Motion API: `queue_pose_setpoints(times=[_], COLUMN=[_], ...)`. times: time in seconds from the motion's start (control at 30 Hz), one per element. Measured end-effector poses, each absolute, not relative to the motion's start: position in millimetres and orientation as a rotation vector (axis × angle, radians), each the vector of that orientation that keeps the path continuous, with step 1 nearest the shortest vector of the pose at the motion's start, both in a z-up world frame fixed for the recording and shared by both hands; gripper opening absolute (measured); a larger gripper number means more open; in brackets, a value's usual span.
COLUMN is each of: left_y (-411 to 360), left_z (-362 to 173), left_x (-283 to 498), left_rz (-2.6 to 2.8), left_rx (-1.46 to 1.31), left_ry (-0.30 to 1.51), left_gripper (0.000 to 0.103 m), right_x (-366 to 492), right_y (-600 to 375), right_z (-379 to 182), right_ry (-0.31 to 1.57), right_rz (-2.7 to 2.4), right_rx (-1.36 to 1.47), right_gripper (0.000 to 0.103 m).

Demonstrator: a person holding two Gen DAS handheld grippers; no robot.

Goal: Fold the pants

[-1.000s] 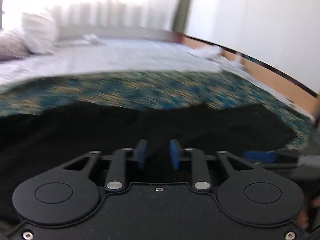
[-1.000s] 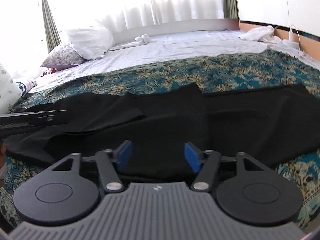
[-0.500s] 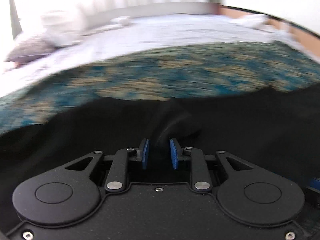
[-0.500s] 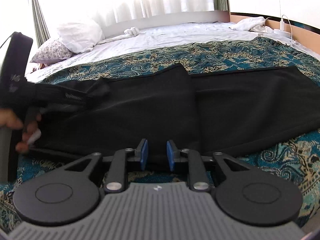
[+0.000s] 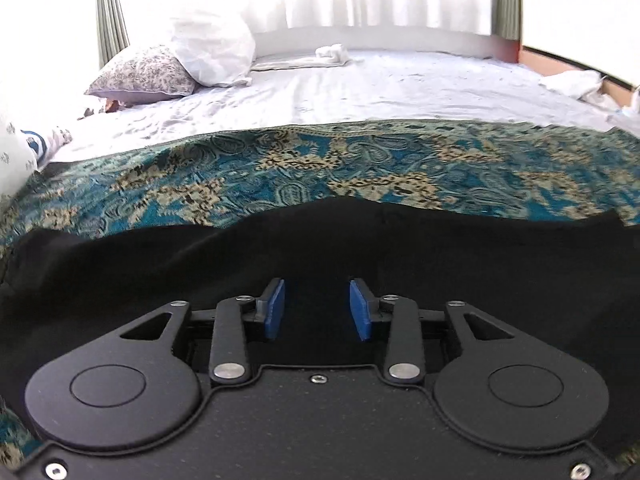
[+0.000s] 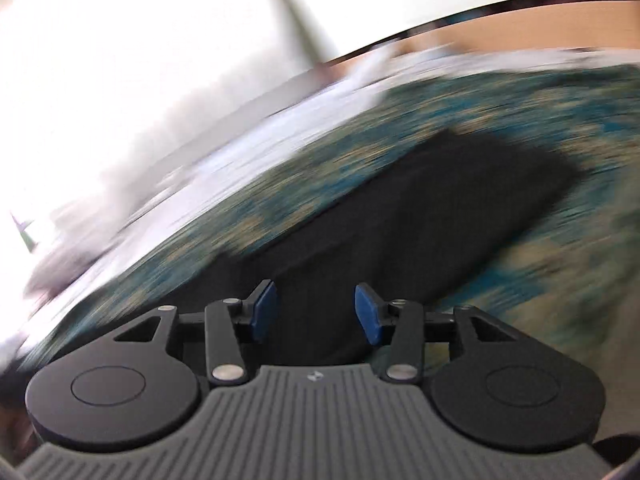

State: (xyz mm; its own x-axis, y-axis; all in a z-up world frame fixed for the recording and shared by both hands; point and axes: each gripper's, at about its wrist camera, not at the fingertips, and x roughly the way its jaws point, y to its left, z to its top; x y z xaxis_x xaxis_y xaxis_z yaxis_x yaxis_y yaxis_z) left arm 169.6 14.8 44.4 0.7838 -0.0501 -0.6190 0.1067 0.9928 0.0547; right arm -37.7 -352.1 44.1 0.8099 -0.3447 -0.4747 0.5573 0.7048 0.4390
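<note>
The black pants (image 5: 360,248) lie spread across the teal patterned bedspread (image 5: 280,172). My left gripper (image 5: 317,309) is open and empty, low over the black cloth with its blue pads (image 5: 275,308) apart. My right gripper (image 6: 316,312) is open and empty above a long black pant leg (image 6: 420,224). The right wrist view is tilted and heavily blurred by motion.
White sheets (image 5: 380,84) cover the far bed. A white pillow (image 5: 212,52) and a floral pillow (image 5: 140,76) lie at the back left by the curtains. A wooden ledge (image 6: 520,20) runs along the right wall.
Both grippers were nearly shut over the pants half a second ago and now stand open. The right gripper has swung and tilted towards the pant leg's end. The left view has steadied.
</note>
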Motion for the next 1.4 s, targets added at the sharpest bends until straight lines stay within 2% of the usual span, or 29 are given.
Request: queue_pose_setpoints(times=[0.2, 0.4, 0.5, 0.57, 0.77, 0.87, 0.97, 1.0, 1.03, 1.07, 1.27, 1.4], left_y=[21.1, 26.4, 31.6, 33.0, 33.7, 34.0, 36.2, 37.5, 39.0, 40.3, 52.1, 65.3], left_z=[46.4, 37.6, 35.7, 35.1, 33.0, 33.6, 35.5, 36.4, 37.5, 39.9, 53.6, 61.3], left_x=[140.2, 130.1, 127.8, 126.0, 125.9, 125.8, 123.9, 122.9, 121.9, 120.8, 110.0, 101.0], left_rz=[-0.13, -0.1, -0.086, -0.08, -0.072, -0.073, -0.067, -0.064, -0.061, -0.059, -0.067, -0.078], left_rx=[0.06, 0.07, 0.059, 0.06, 0.066, 0.061, 0.055, 0.053, 0.05, 0.045, -0.005, -0.073], left_ry=[0.68, 0.701, 0.708, 0.709, 0.712, 0.71, 0.702, 0.698, 0.696, 0.693, 0.65, 0.62], left_gripper=[0.037, 0.037, 0.037, 0.038, 0.038, 0.038, 0.038, 0.038, 0.038, 0.038, 0.038, 0.039], right_x=[-71.9, -69.7, -66.6, -66.1, -57.9, -47.5, -36.3, -33.9, -32.7, -32.0, -11.9, 41.6], right_y=[-434.3, -471.7, -474.5, -472.0, -473.9, -487.6, -495.5, -496.4, -495.2, -493.9, -459.4, -380.0], right_z=[27.7, 15.0, 17.5, 18.8, 16.6, 13.3, 13.1, 13.5, 14.8, 16.0, 41.2, 78.3], right_ry=[0.28, 0.222, 0.218, 0.25, 0.284, 0.269, 0.276, 0.286, 0.291, 0.292, 0.283, 0.348], right_rz=[-0.765, -0.712, -0.707, -0.701, -0.709, -0.747, -0.748, -0.747, -0.743, -0.726, -0.615, -0.389], right_rx=[0.846, 0.999, 0.998, 1.02, 1.015, 1.001, 0.983, 0.97, 0.959, 0.957, 0.895, 0.735], right_gripper=[0.064, 0.062, 0.056, 0.059, 0.055, 0.046, 0.041, 0.035, 0.013, 0.005, 0.004, 0.004])
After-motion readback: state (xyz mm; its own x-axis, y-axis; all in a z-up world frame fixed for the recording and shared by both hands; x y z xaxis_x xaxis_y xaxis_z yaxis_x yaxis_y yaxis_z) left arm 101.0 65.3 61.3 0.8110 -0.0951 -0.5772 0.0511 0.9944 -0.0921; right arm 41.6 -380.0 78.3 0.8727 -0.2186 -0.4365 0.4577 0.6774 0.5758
